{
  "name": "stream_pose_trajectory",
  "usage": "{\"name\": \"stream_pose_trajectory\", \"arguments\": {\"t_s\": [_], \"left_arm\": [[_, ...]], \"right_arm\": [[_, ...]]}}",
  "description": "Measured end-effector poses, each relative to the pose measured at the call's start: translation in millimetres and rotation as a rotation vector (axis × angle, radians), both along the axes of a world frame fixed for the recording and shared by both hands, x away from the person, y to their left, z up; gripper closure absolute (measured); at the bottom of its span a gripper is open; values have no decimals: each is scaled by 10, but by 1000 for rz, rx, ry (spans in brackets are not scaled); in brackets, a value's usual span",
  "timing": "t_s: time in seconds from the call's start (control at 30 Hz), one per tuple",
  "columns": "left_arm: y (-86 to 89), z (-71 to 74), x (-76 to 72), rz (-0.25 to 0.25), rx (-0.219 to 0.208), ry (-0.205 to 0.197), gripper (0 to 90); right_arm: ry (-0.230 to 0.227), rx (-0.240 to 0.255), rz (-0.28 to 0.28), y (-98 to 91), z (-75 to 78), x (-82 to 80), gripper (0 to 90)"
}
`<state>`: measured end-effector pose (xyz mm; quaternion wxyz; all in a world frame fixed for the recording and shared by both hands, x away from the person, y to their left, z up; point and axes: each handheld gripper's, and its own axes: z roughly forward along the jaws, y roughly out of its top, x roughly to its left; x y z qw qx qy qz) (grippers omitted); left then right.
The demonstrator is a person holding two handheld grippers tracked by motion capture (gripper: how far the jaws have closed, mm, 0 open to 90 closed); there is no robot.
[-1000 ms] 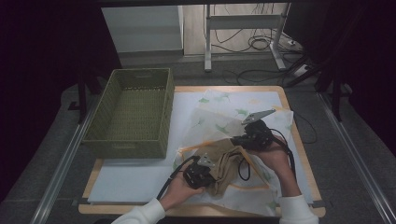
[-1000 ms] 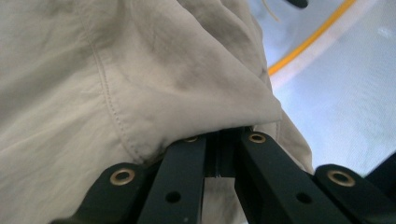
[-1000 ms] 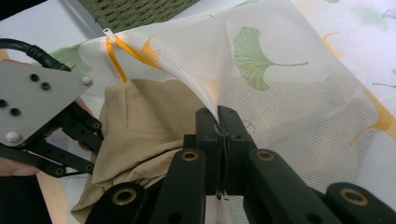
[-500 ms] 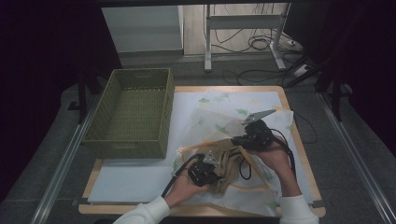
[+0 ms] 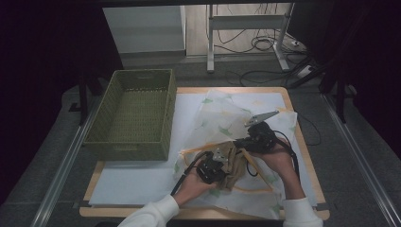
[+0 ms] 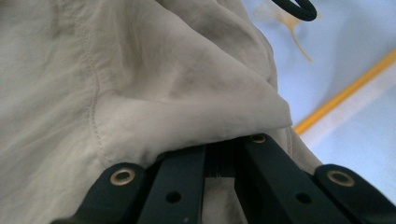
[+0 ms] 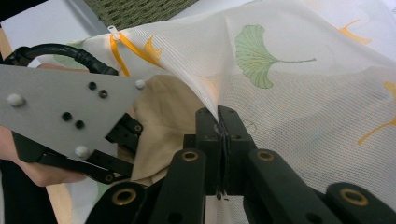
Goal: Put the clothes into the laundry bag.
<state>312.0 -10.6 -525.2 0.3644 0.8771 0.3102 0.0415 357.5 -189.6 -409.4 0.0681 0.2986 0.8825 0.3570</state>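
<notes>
A white mesh bag [image 5: 222, 118] printed with green and orange leaves lies on the table, edged in orange trim [image 6: 345, 93]. A beige garment [image 5: 232, 165] is bunched at the bag's mouth. My left gripper [image 5: 226, 160] sits at the near side of the garment, and in the left gripper view the jaws [image 6: 229, 144] are shut on a fold of the beige garment [image 6: 140, 70]. My right gripper [image 5: 240, 142] is shut on the edge of the mesh bag [image 7: 280, 74], lifting it over the garment [image 7: 168, 121]; its tips [image 7: 218, 115] pinch the mesh.
A green woven basket [image 5: 132, 113] stands empty at the table's left. A pale sheet [image 5: 142, 184] covers the wooden tabletop [image 5: 302, 142]. The left gripper's grey plate [image 7: 65, 102] is close beside my right gripper. Cables lie on the floor beyond the table.
My left gripper has slid a little to the right and away with the beige garment, further under the lifted bag edge. The right gripper has stayed still.
</notes>
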Motion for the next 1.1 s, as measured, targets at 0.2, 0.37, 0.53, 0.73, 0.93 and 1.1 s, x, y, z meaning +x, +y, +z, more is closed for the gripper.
{"name": "stream_pose_trajectory", "arguments": {"t_s": [0.2, 0.37, 0.53, 0.73, 0.93, 1.1], "left_arm": [[-51, -6, 44, 7, -1, -18, 900], [-69, -11, 63, 19, -4, -27, 900], [-85, -17, 89, 32, -9, -34, 900], [-109, -24, 110, 51, -10, -60, 900], [-141, -38, 137, 59, -16, -87, 900], [-101, -11, 57, 54, -24, -114, 900]], "right_arm": [[0, 0, 0, -2, 1, -2, 873], [0, -1, 3, -4, -6, 6, 874], [-1, 0, 2, -7, -7, 6, 873], [-2, 1, 2, -3, -7, 5, 874], [-11, 5, 2, -9, 16, -9, 874], [-11, 7, 2, -29, 16, -3, 874]]}}
